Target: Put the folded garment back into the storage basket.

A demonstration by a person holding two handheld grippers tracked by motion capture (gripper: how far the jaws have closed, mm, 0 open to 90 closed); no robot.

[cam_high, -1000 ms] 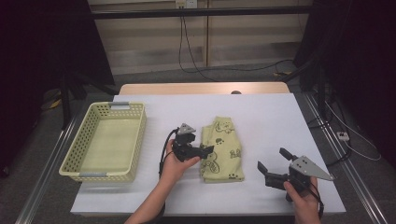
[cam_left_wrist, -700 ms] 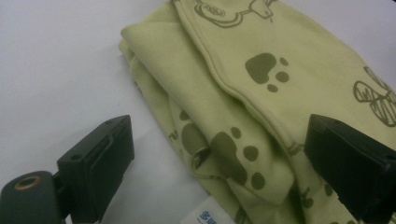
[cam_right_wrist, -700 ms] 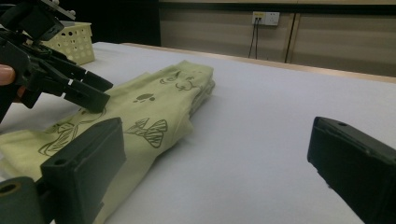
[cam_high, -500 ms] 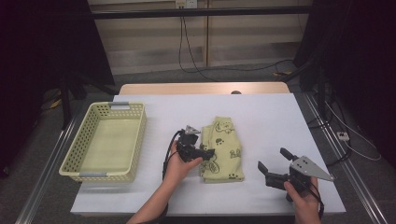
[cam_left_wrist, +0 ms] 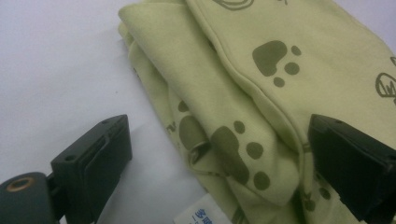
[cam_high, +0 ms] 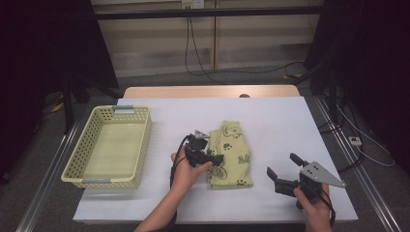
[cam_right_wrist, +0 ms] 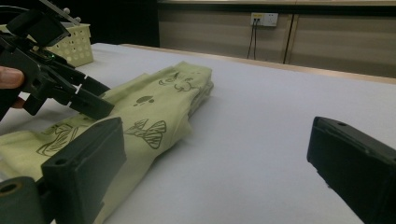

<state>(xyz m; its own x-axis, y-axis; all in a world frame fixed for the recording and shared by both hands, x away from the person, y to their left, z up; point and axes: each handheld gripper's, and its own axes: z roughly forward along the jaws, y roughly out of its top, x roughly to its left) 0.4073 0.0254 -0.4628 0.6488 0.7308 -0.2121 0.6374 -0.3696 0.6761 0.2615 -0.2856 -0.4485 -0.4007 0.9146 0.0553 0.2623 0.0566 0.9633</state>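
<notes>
Over at the far left of the white table [cam_high: 270, 121] sits a pale yellow slatted basket [cam_high: 140, 133], well apart from both sets of jaws. Next along, the left gripper [cam_high: 212, 158] is held low at the near left edge of the folded green cloth [cam_high: 232, 154]. Its jaws stand spread wide and grasp nothing. In the left gripper view, one jaw lies over bare table beside the cloth, the other over the paw-printed top layer, with the folded corner [cam_left_wrist: 243, 158] between them and a white label [cam_left_wrist: 201, 217] poking out near the jaw roots. Farther right, the right gripper [cam_high: 283, 175] hovers off the cloth's near right corner, jaws parted and empty. In the right gripper view, the cloth [cam_right_wrist: 154, 107] runs past the left-hand jaw, while bare table lies ahead between the jaws.
</notes>
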